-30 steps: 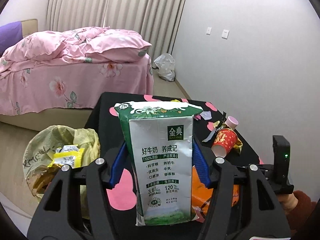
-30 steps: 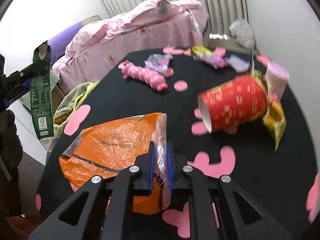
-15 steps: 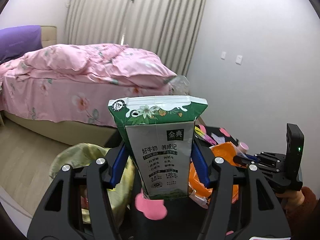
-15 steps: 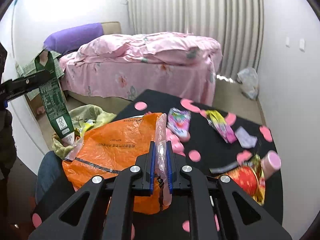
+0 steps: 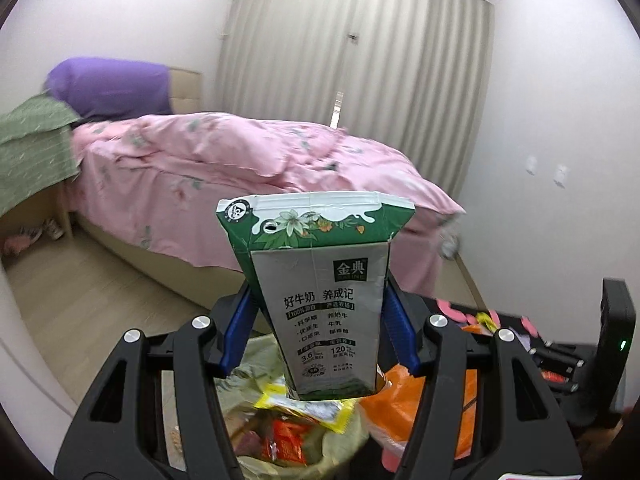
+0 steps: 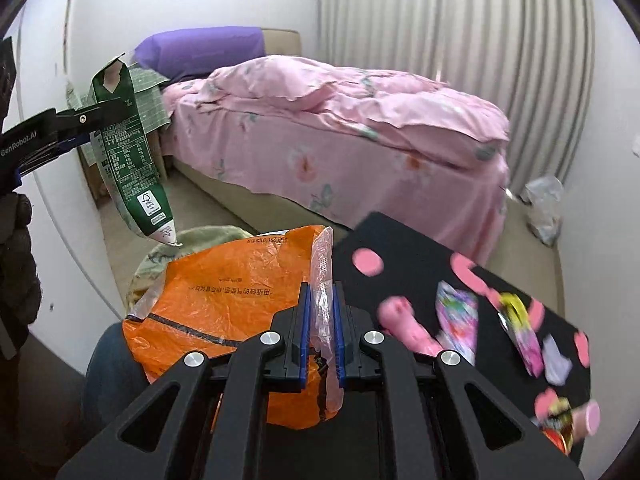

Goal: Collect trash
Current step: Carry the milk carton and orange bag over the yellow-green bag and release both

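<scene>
At centre frame, we see the left gripper [image 5: 318, 330] clamping a green milk carton [image 5: 320, 292] above the yellow trash bag [image 5: 304, 432], while the right gripper [image 6: 322, 340] pinches an orange plastic bag [image 6: 224, 300].

We see a black surface [image 6: 416, 256] dotted with pink spots, carrying a pink toy [image 6: 404, 322], several bright wrappers [image 6: 458, 316] and a lilac scrap [image 6: 557, 362], while beside it a yellowish trash bag [image 5: 280, 412] stands on the wooden floor [image 5: 80, 300].
</scene>
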`<state>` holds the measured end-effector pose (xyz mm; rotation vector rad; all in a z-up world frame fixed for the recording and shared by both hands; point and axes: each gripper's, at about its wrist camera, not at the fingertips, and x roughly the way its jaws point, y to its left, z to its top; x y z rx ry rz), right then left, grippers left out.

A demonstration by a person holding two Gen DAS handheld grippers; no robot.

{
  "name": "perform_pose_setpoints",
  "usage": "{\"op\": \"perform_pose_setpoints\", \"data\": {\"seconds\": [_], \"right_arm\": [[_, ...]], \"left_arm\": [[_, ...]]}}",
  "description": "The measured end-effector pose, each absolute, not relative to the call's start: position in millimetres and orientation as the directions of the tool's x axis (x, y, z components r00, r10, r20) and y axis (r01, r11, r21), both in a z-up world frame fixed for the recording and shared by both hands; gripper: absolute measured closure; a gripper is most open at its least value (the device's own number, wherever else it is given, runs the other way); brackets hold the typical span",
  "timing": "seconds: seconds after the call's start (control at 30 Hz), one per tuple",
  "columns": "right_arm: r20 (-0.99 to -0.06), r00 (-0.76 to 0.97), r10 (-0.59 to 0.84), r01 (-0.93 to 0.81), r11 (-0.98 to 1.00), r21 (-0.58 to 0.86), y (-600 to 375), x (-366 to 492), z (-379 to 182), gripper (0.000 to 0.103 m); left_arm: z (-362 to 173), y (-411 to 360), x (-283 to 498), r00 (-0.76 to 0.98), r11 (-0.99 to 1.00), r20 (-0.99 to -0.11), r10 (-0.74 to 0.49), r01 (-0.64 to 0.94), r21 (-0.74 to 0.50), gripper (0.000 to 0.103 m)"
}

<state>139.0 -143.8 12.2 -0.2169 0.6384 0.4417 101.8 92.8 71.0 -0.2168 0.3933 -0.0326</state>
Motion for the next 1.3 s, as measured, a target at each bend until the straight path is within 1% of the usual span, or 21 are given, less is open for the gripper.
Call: {"op": "perform_pose_setpoints", "data": {"seconds": [0.1, 0.2, 0.3, 0.33, 0.4, 0.47, 0.63, 0.77, 0.9, 0.97, 1.2, 1.23, 1.3], "right_arm": [[-0.625, 0.699, 0.348, -0.497, 0.864, -0.074, -109, 160, 5, 0.093], [-0.642, 0.68, 0.354, -0.528, 0.844, -0.093, -78, 183, -10, 0.093], [-0.71, 0.576, 0.406, -0.592, 0.806, -0.02, -55, 211, -38, 0.093], [-0.736, 0.526, 0.425, -0.613, 0.79, 0.018, -49, 218, -50, 0.093], [-0.772, 0.435, 0.462, -0.652, 0.754, 0.084, -42, 229, -68, 0.093], [-0.795, 0.365, 0.484, -0.684, 0.719, 0.124, -36, 236, -81, 0.093], [-0.828, 0.3, 0.474, -0.721, 0.681, 0.129, -20, 243, -94, 0.093], [-0.836, 0.289, 0.466, -0.717, 0.685, 0.133, -13, 255, -101, 0.093], [-0.82, 0.289, 0.494, -0.693, 0.699, 0.177, -23, 260, -104, 0.093], [-0.806, 0.293, 0.515, -0.684, 0.701, 0.199, -31, 259, -103, 0.093], [-0.771, 0.352, 0.53, -0.674, 0.716, 0.184, -39, 249, -94, 0.092], [-0.771, 0.358, 0.526, -0.671, 0.719, 0.179, -39, 249, -93, 0.091], [-0.771, 0.363, 0.523, -0.664, 0.726, 0.18, -40, 248, -92, 0.083]], "left_arm": [[59, 107, 111, 0.928, 0.964, -0.369, -0.053, -0.049, -0.261, 0.048], [42, 110, 122, 0.916, 0.96, -0.398, -0.049, -0.066, -0.271, 0.048], [11, 109, 138, 0.879, 0.968, -0.475, -0.035, -0.088, -0.234, 0.048], [-6, 109, 144, 0.857, 0.971, -0.515, -0.024, -0.102, -0.215, 0.048], [-34, 110, 151, 0.822, 0.97, -0.569, -0.024, -0.118, -0.212, 0.048], [-54, 113, 155, 0.797, 0.967, -0.603, -0.029, -0.131, -0.22, 0.048], [-94, 120, 164, 0.741, 0.962, -0.671, -0.016, -0.173, -0.214, 0.049], [-107, 119, 170, 0.712, 0.963, -0.702, -0.013, -0.18, -0.201, 0.049], [-122, 123, 173, 0.678, 0.959, -0.735, -0.011, -0.2, -0.199, 0.05], [-123, 123, 171, 0.675, 0.96, -0.738, -0.009, -0.2, -0.194, 0.05], [-105, 126, 163, 0.683, 0.956, -0.73, -0.024, -0.199, -0.217, 0.049], [-101, 126, 163, 0.687, 0.953, -0.726, -0.031, -0.197, -0.228, 0.049], [-96, 128, 163, 0.69, 0.945, -0.72, -0.071, -0.186, -0.271, 0.049]]}}
